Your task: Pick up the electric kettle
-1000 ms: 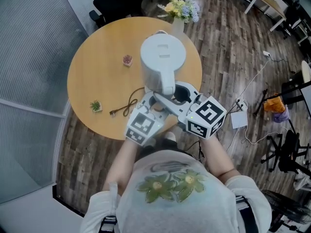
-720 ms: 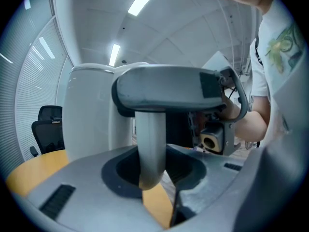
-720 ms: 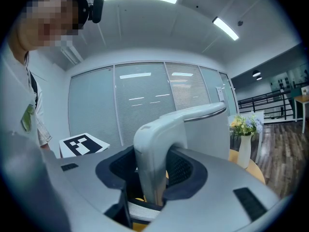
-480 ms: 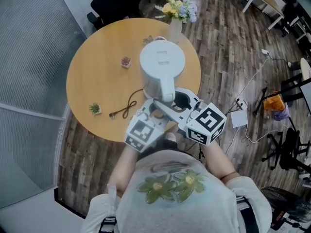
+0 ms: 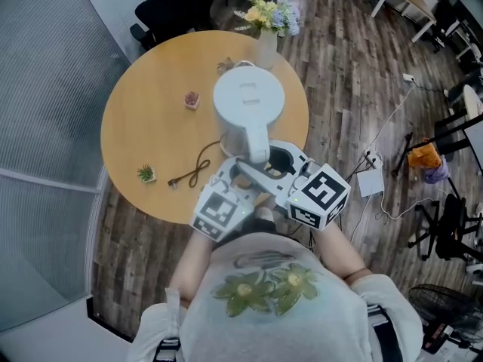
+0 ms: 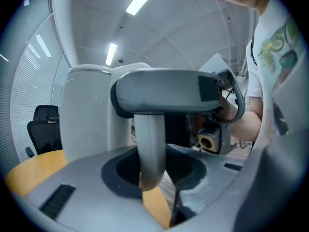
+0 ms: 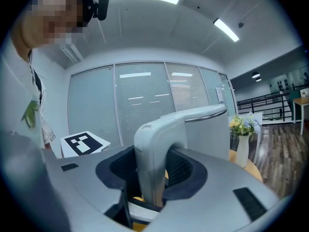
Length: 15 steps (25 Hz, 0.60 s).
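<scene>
Head view: the kettle (image 5: 249, 100) is toward the near edge of the table (image 5: 143, 104), its handle (image 5: 257, 140) facing the person. Left gripper (image 6: 150, 170) and right gripper (image 7: 153, 182) both clamp the handle's upright bar from opposite sides. The kettle looks rigid and smooth, likely slippery. If filled it would be heavy and inclined to swing, so hold high on the handle, near the body.

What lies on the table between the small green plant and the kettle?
A dark cable lies on the wood between the green plant and the kettle; the head view shows it.
</scene>
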### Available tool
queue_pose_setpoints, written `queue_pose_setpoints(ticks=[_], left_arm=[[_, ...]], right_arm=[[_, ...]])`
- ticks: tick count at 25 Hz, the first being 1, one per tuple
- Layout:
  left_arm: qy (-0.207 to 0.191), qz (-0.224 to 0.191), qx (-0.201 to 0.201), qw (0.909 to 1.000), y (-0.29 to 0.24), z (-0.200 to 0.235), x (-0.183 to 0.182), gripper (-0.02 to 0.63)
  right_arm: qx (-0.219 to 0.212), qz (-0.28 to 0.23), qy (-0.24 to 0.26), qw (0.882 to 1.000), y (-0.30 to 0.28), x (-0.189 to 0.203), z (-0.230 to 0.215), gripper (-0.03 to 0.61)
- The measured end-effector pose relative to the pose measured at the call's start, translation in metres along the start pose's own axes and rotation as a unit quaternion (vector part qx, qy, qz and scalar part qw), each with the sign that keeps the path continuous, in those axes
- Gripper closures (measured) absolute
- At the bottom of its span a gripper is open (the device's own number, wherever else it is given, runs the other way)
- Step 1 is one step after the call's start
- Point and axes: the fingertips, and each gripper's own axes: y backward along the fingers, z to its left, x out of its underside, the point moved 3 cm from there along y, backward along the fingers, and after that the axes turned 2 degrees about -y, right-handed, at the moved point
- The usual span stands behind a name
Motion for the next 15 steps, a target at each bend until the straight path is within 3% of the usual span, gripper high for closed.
queue_pose_setpoints(ticks=[15], left_arm=[[-0.005,0.004,0.004,1.0,-0.0014,0.0035,0.0019,0.488]], right_arm=[[0.002,0.002,0.0,1.0,-0.0044,0.0011,-0.0037,0.4]])
